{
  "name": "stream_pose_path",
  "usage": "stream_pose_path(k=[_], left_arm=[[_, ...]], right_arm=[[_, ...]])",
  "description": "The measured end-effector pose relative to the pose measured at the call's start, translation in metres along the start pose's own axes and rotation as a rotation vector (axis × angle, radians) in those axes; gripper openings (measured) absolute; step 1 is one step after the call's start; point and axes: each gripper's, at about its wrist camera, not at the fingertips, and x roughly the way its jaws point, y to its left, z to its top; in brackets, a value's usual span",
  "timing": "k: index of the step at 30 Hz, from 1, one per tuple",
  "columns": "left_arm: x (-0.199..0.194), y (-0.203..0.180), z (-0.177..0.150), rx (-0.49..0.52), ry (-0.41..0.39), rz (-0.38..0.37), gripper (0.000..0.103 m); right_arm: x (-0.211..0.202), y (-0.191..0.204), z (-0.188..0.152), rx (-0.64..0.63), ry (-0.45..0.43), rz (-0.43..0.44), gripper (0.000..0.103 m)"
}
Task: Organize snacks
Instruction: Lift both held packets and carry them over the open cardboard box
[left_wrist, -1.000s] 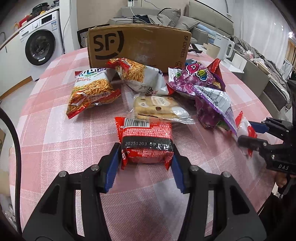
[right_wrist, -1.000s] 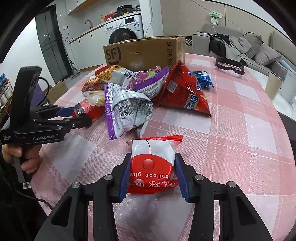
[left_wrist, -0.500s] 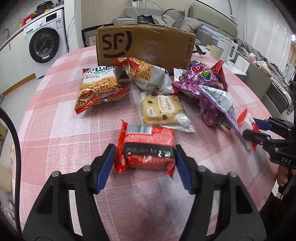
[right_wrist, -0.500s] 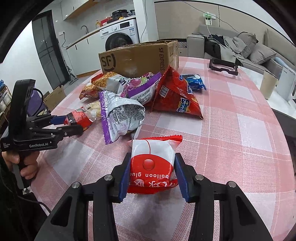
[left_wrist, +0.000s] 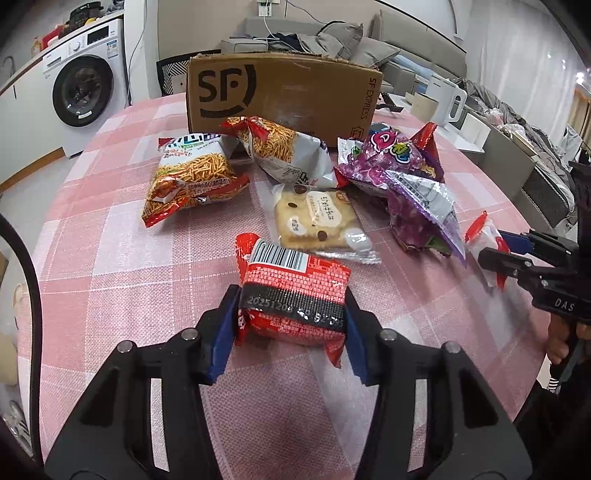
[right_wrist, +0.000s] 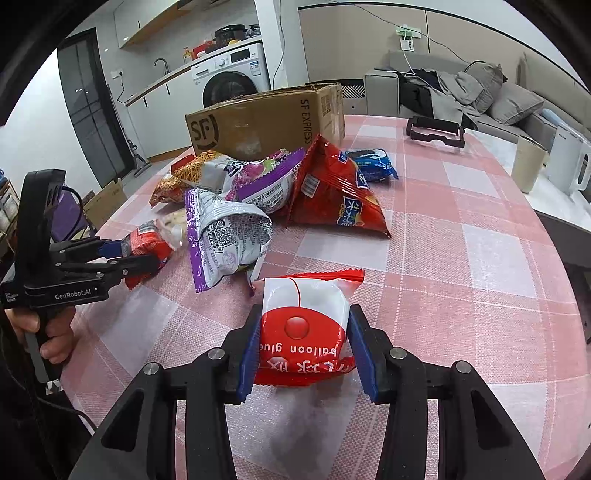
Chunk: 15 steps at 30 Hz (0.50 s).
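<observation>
A red snack packet (left_wrist: 295, 288) with a barcode and a black date band sits between the blue pads of my left gripper (left_wrist: 291, 297). The jaws are closing and both pads press its sides, just above the pink checked tablecloth (left_wrist: 110, 277). My right gripper (right_wrist: 304, 321) is shut on a white and red packet (right_wrist: 303, 295) marked "balloon glue", low over the cloth. In the right wrist view my left gripper (right_wrist: 123, 254) shows at the left with its red packet. A brown SF cardboard box (left_wrist: 284, 92) stands at the far side of the table.
Between me and the box lie two stick-snack bags (left_wrist: 192, 177), a biscuit pack (left_wrist: 317, 218), purple bags (left_wrist: 406, 177), a red triangular bag (right_wrist: 332, 192) and a blue packet (right_wrist: 373, 164). A black holder (right_wrist: 436, 131) rests far right. A person's hand (right_wrist: 55, 332) holds the left gripper.
My left jaws stood wider around the red packet half a second ago and have come back onto it; the packet now sits tilted. The right gripper keeps its grip unchanged.
</observation>
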Motion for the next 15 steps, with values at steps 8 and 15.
stream_pose_path(k=[8, 15], left_arm=[[-0.030, 0.009, -0.006, -0.018, -0.068, 0.001, 0.048], [-0.052, 0.012, 0.003, -0.043, -0.123, 0.020, 0.048]], right_arm=[[-0.014, -0.005, 0.004, 0.022, -0.058, -0.007, 0.045], [-0.027, -0.003, 0.017, 0.023, -0.117, 0.012, 0.045]])
